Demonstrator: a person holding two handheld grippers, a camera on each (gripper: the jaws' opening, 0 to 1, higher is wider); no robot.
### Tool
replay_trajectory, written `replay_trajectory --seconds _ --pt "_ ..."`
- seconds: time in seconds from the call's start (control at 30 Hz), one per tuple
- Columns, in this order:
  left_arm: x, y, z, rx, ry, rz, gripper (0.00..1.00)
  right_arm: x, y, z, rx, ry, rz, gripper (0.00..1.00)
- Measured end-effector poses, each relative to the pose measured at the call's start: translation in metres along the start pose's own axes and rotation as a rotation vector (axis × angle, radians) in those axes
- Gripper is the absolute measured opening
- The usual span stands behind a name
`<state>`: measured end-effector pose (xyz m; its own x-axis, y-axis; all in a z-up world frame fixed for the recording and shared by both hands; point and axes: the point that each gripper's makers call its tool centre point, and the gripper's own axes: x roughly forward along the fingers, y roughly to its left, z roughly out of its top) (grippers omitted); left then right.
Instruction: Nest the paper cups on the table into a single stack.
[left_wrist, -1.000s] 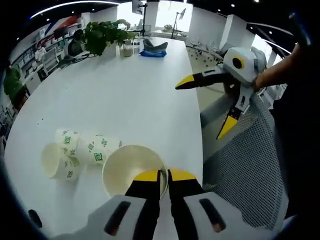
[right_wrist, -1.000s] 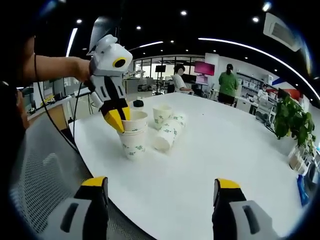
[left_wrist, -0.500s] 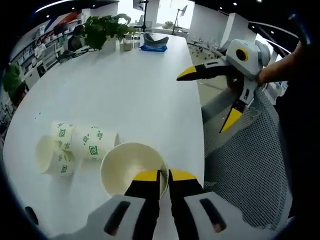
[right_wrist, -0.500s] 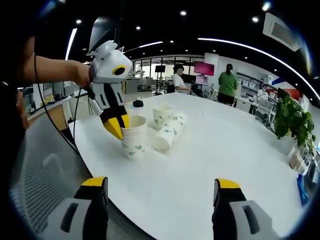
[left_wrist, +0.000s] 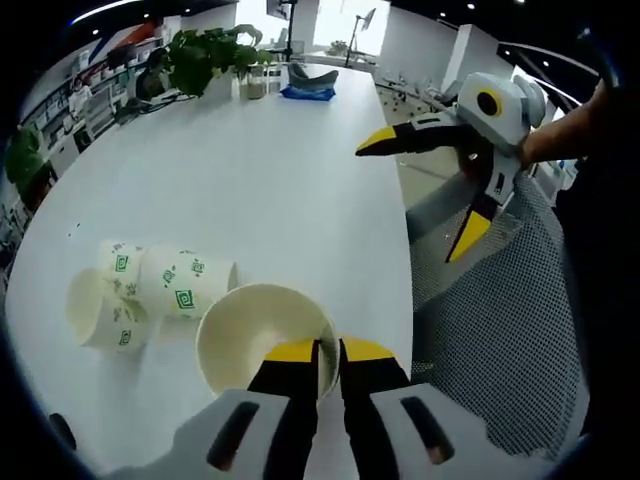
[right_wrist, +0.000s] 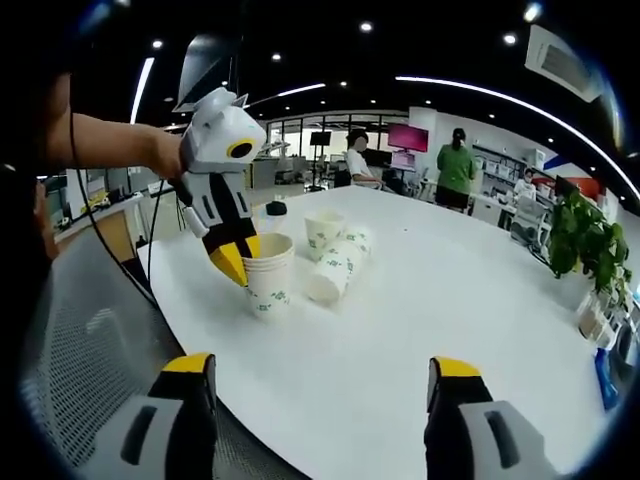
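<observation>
Left gripper (left_wrist: 320, 352) pinches the upright cup stack's (right_wrist: 266, 277) rim near the worktop (left_wrist: 260, 180) edge (right gripper (right_wrist: 318, 385) spread, apart).

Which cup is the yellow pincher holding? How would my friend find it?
Look at the white table, at the edge nearest the mesh chair. The upright stacked cup stands there, rim pinched by the left gripper. The other cups sit farther in; one lies sideways.
</observation>
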<state>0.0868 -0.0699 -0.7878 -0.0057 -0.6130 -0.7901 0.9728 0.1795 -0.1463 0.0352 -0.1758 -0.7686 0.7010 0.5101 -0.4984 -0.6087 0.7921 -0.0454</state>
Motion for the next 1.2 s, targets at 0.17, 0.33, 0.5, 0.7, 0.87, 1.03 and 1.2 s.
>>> replay_trajectory --seconds 0.17,0.33,0.5,0.7,0.87,1.03,1.2 --pt "0.000 -0.001 0.001 -0.011 -0.013 0.005 0.06 0.000 0.000 0.002 0.004 -0.012 0.002 0.90" --pt "-0.003 -0.003 0.003 -0.027 -0.043 0.002 0.11 0.000 0.001 0.002 0.005 -0.012 0.006 0.90" --pt "-0.007 -0.003 0.005 -0.027 -0.061 0.003 0.15 0.000 0.001 0.001 0.003 -0.010 0.011 0.90" --pt "-0.018 -0.004 0.007 -0.024 -0.080 0.005 0.21 0.000 0.001 0.003 0.010 -0.023 0.011 0.92" --pt "-0.030 0.000 0.012 -0.022 -0.104 0.016 0.23 -0.001 0.002 0.008 0.020 -0.047 0.015 0.95" --pt "-0.042 0.007 0.017 -0.032 -0.140 0.025 0.25 -0.002 0.002 0.013 0.037 -0.078 0.017 0.99" --pt "-0.057 0.023 0.020 -0.047 -0.177 0.050 0.25 -0.003 0.002 0.017 0.058 -0.105 0.022 1.00"
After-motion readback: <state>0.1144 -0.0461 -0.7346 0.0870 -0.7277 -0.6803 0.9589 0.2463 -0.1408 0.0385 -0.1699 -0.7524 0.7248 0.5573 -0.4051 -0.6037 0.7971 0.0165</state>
